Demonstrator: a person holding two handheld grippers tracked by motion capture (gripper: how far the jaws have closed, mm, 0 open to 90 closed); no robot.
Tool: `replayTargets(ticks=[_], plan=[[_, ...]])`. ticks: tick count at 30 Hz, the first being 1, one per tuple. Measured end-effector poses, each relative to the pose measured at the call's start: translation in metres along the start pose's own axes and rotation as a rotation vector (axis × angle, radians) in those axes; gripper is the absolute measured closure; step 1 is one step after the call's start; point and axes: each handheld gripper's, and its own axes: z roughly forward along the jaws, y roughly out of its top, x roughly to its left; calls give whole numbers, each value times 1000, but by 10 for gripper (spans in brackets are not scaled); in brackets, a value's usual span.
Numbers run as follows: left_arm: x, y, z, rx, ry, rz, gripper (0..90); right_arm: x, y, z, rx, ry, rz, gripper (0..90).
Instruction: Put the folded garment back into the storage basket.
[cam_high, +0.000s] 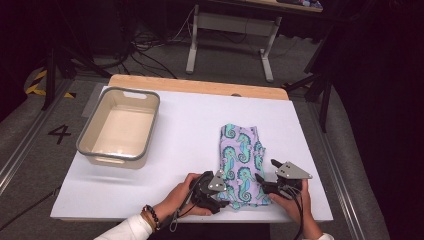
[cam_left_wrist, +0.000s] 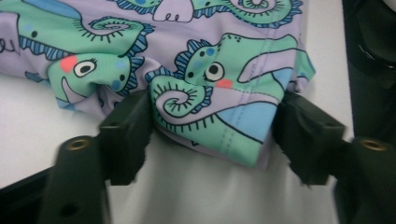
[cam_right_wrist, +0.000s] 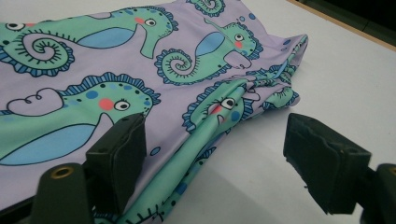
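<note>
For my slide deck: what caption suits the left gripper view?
Left gripper fingers bunching the near edge of seahorse-print cloth on the white table.

dark room, grey carpet floor (cam_high: 30, 135), desk legs (cam_high: 192, 45), tangled cables (cam_high: 150, 55)

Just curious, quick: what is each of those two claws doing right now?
Left gripper: closed on a corner of the seahorse cloth.
Right gripper: open, cloth edge between its jaws, not pinched.
</note>
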Motion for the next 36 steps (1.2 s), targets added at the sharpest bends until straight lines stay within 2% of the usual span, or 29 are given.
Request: replayTargets(ticks=[1, 3, 5, 7, 10, 11, 14, 16, 18, 22, 25, 27, 29, 32, 36], plan=[[0, 0, -1, -4, -5, 6, 479, -1, 1, 2, 4, 7, 1, 217], [-1, 0, -1, -10, -12, 15, 506, -2, 2, 2, 1, 8, 3, 217], [-2, 0, -1, -12, -7, 22, 656, -8, 9, 6, -8, 22, 19, 211], [-2, 0, -2, -12, -4, 30, 690, -11, 12, 8, -10, 27, 31, 204], [-3, -1, -2, -16, -3, 44, 753, -26, 25, 19, -7, 61, 84, 169], [-3, -1, -2, -18, -2, 49, 764, -31, 30, 23, -6, 55, 88, 160], [-3, -2, -2, -25, -3, 42, 774, -46, 46, 39, -10, 85, 130, 161], [-3, -2, -2, -27, -4, 42, 774, -54, 53, 54, 18, 97, 151, 150], [-4, -2, -2, -27, 0, 45, 773, -59, 56, 69, 48, 108, 181, 141], [-3, -2, -2, -27, -1, 42, 771, -68, 59, 93, 89, 88, 184, 134], [-3, -2, -2, -28, 0, 44, 771, -76, 59, 107, 139, 107, 217, 127], [-3, -2, -2, -29, 0, 48, 771, -80, 57, 115, 173, 133, 229, 113], [-3, -2, -2, -29, 1, 49, 770, -79, 57, 122, 200, 139, 209, 97], [-4, -2, -2, -28, 4, 51, 767, -80, 58, 125, 206, 147, 200, 83], [-4, -2, -2, -28, 4, 51, 766, -79, 57, 125, 218, 193, 193, 78]])
